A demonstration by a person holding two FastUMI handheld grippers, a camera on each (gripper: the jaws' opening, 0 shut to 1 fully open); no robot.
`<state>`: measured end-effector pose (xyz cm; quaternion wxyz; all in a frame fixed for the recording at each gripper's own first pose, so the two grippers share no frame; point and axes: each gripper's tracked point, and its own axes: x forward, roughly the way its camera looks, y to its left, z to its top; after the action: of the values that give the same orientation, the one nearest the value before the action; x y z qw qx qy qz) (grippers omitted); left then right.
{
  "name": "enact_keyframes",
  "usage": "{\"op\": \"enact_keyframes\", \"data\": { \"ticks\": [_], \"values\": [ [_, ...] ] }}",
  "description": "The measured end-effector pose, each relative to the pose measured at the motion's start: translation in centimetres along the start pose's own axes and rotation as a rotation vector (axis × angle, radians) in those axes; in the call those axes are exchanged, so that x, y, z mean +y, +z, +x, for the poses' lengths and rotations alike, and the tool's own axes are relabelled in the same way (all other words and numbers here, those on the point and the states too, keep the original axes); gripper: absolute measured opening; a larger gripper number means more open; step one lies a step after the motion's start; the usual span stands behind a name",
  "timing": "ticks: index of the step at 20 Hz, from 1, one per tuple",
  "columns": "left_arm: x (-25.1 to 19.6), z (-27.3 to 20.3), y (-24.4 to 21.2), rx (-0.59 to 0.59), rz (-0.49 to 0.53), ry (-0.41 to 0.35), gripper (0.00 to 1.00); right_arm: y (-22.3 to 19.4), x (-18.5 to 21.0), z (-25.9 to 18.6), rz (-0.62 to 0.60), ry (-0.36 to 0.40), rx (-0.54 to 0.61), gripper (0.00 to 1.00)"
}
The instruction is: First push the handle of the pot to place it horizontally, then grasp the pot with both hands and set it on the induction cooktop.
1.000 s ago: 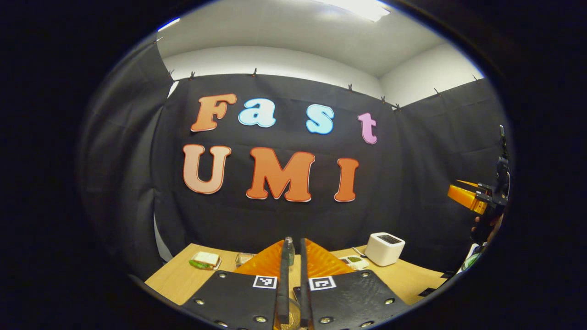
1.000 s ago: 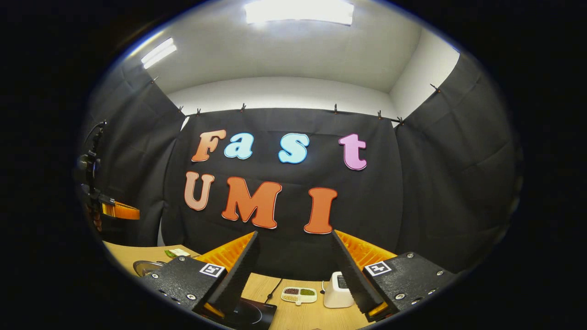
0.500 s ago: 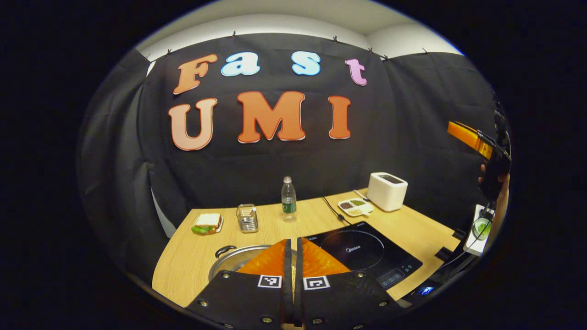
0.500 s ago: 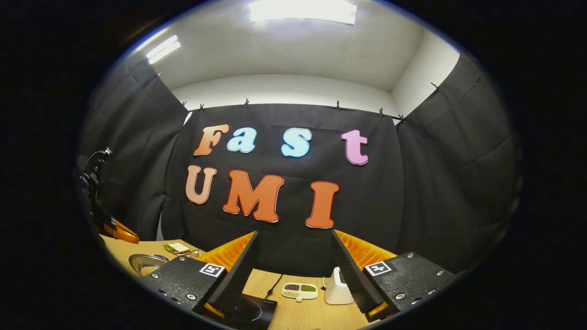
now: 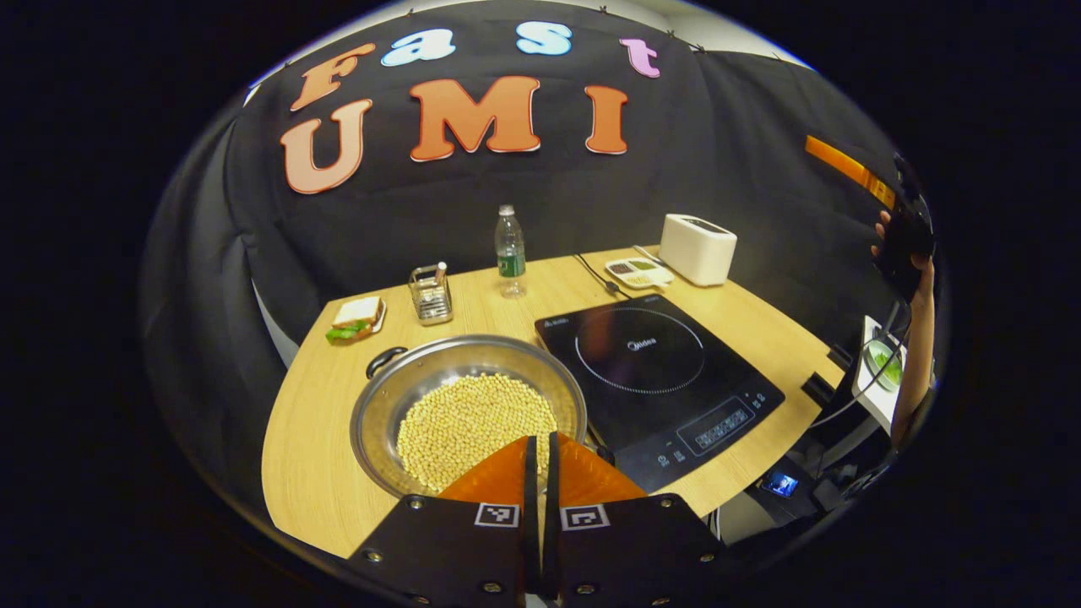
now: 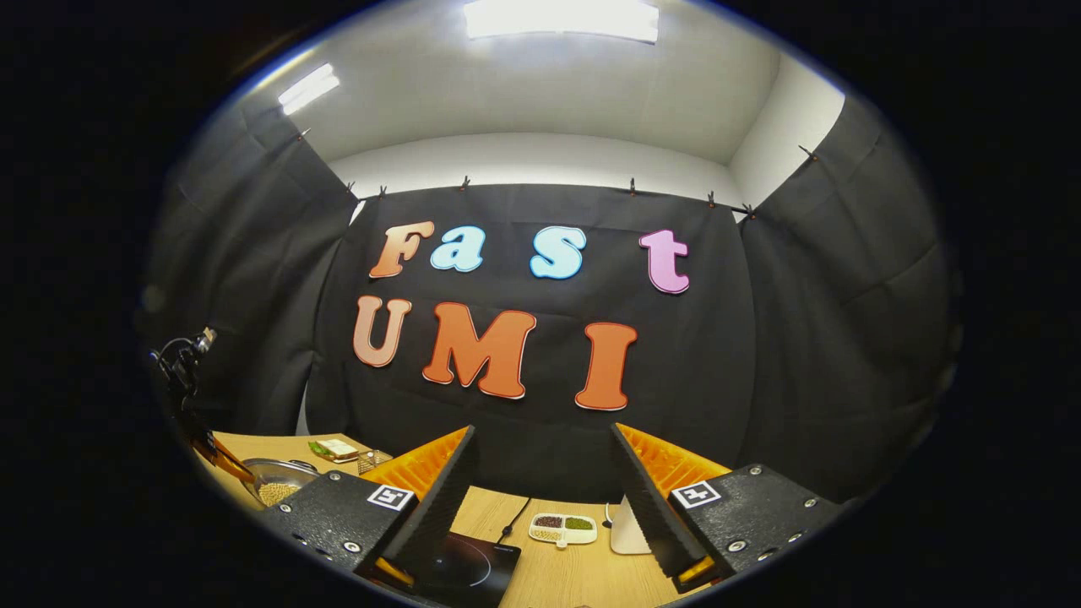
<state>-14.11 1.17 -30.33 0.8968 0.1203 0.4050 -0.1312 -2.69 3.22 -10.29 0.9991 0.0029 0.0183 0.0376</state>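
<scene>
My left claw is closed with nothing between its fingers, hovering over the near rim of the pot. The pot, full of pale beans, sits on the tabletop just left of the induction cooktop; my fingers hide its near handle. My right claw gapes wide, empty, high above the cooktop.

The left tongs, jaws closed, hang over the near rim of the pot, which holds pale beans and sits on the bench just beside the cooktop. Behind stand a bottle, a toaster and a sandwich.
</scene>
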Motion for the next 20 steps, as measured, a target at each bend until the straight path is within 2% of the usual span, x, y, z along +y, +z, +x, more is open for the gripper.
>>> {"op": "enact_keyframes", "data": {
  "ticks": [4, 10, 20],
  "values": [
    [-0.6, 0.3, -3.9, 0.104, 0.011, -0.040, 0.03, -1.1, 0.8, -0.2, -0.016, 0.005, 0.021, 0.95],
    [-0.4, 1.9, -8.4, 0.232, 0.046, -0.048, 0.04, -2.0, 0.6, -0.4, -0.011, -0.007, 0.043, 0.95],
    [-0.9, 5.3, -9.4, 0.315, 0.068, -0.079, 0.03, -3.0, -1.6, -0.6, -0.014, -0.056, 0.076, 0.95]
  ]
}}
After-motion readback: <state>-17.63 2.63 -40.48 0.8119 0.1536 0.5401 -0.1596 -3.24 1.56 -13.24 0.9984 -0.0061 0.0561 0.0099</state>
